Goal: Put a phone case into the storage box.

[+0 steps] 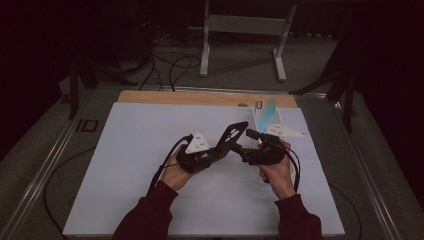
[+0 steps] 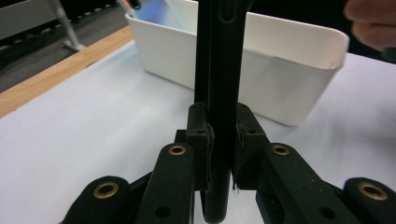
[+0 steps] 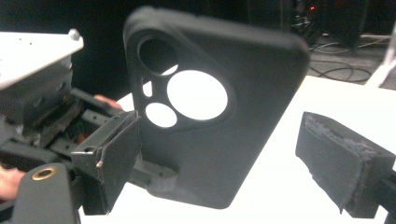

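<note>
A black phone case (image 1: 233, 135) with round camera cutouts is held up over the middle of the white table. My left gripper (image 1: 221, 148) is shut on its lower end; in the left gripper view the case (image 2: 224, 70) stands edge-on, pinched between the two pads (image 2: 204, 154). My right gripper (image 1: 245, 143) faces the case from the right, open. In the right gripper view the case (image 3: 210, 116) shows its back between and beyond the widely spread pads (image 3: 341, 168), which do not press on it.
A white bin (image 1: 257, 124) stands at the back right of the white mat (image 1: 140, 165), with a bluish item (image 1: 268, 111) in it; the same bin (image 2: 289, 74) lies just beyond the case. A wooden strip (image 1: 200, 97) edges the table's far side. Cables and a metal stand (image 1: 245, 25) lie on the floor behind.
</note>
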Available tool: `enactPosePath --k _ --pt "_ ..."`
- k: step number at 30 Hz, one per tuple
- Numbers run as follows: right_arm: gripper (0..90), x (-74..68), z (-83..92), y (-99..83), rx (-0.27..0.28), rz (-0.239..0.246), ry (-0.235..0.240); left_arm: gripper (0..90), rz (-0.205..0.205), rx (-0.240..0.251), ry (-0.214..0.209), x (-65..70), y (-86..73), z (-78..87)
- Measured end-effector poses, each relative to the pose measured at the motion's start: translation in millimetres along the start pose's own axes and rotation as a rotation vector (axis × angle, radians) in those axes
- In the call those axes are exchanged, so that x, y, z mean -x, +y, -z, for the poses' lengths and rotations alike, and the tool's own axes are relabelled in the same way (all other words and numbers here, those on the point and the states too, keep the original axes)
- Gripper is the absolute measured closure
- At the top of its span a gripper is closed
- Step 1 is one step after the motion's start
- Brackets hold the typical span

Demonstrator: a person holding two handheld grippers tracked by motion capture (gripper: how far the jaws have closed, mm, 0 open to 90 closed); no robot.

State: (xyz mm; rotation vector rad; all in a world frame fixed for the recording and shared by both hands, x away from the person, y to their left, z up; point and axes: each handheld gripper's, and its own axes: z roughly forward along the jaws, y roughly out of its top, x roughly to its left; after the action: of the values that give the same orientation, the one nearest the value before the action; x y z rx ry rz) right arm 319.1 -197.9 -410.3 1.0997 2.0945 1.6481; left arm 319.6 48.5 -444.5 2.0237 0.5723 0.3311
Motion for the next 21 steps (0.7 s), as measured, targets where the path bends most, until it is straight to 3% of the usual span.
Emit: enactPosePath --k 7,14,21 --pt "14.3 -2.7 -2.8 5.9 0.031 -0.032 -0.034 80.4 0.013 -0.007 0.003 2.9 -2.1 -4.5" --pt "13.6 -3.3 -6.3 10.6 0.066 -0.086 -0.032 80.4 0.034 0.007 -0.016 2.9 -1.9 -4.7" --pt "11.9 -5.5 -9.3 11.9 0.082 -0.103 -0.016 80.5 0.039 0.006 -0.033 5.7 -3.0 -7.2"
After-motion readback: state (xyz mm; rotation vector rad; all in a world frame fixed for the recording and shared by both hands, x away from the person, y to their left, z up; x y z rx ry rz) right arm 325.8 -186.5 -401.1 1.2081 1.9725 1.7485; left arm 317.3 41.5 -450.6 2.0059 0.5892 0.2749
